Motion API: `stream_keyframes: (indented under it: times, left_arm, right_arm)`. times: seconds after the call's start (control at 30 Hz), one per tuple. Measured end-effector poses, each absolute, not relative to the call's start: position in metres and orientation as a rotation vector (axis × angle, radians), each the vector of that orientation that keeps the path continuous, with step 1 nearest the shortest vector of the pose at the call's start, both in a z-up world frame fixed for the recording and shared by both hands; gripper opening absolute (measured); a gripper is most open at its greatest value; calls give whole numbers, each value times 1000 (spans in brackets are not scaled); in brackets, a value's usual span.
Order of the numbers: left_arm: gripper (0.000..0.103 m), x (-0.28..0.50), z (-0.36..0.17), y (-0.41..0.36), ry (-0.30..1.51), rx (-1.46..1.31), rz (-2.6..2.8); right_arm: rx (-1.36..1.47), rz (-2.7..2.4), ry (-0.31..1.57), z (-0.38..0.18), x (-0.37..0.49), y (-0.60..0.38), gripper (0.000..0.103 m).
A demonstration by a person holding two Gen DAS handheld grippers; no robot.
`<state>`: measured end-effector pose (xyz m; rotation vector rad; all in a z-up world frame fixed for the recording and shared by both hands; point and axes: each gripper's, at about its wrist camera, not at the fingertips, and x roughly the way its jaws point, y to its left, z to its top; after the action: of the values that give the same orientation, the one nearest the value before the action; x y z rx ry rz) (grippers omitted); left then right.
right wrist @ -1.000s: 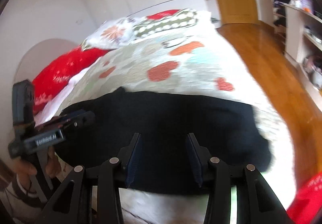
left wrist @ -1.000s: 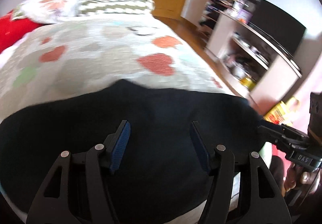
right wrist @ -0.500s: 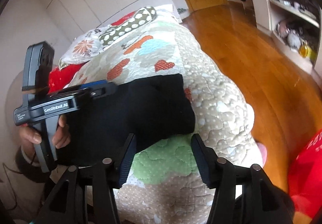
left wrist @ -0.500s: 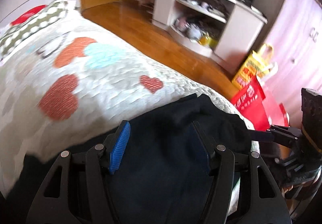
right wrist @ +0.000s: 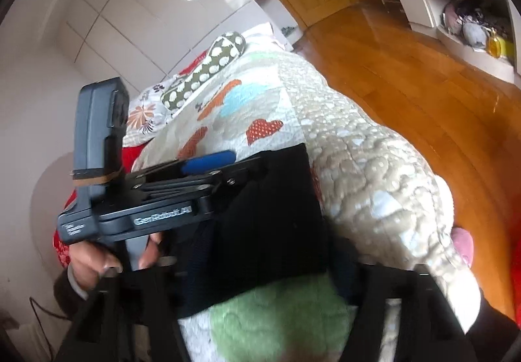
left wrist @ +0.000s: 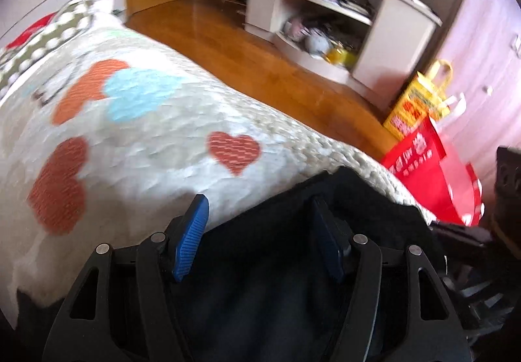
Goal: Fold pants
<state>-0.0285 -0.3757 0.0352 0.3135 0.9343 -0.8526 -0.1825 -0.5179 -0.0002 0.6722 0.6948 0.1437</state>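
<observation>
Black fabric pants (left wrist: 276,280) lie folded on the heart-patterned quilted bed (left wrist: 136,140).
Left tongs (left wrist: 257,231) are spread above the pants; right tongs (right wrist: 263,284) are spread at their near edge.

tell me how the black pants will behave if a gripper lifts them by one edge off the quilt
The black pants will probably go floppy: they follow the curve of the quilt rather than holding a shape. Layers may slide apart, since the fold lies loose with nothing pinning it. They look fairly thick, so likely some drag on the textured quilting.
</observation>
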Motion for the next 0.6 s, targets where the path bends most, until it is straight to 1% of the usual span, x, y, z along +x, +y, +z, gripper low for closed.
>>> stream_keyframes:
  times: [0.03,0.1,0.27,0.37,0.43,0.47,0.5,0.6]
  left_arm:
    - [64,-29,38,-371,927,300,-839]
    - [64,-29,56,-341,907,239,-794]
    - [64,-37,87,-261,846,117,-681]
    - [64,-42,101,-202,822,25,-602]
    - [64,-48,107,-161,810,-39,-538]
    - [64,-50,108,-153,808,-54,-528]
    - [64,-53,107,-138,809,-77,-511]
    - [64,-62,100,-112,822,-108,-467]
  right_arm:
    - [677,162,696,1,-180,-517,30]
    - [656,189,686,13,-179,-511,26]
    - [564,272,610,57,-177,-481,25]
    - [478,364,576,85,-169,-441,25]
    - [428,426,578,91,-162,-410,25]
    - [408,467,594,89,-156,-391,25]
    - [389,511,628,83,-149,-371,26]
    - [321,622,843,49,-131,-315,43]
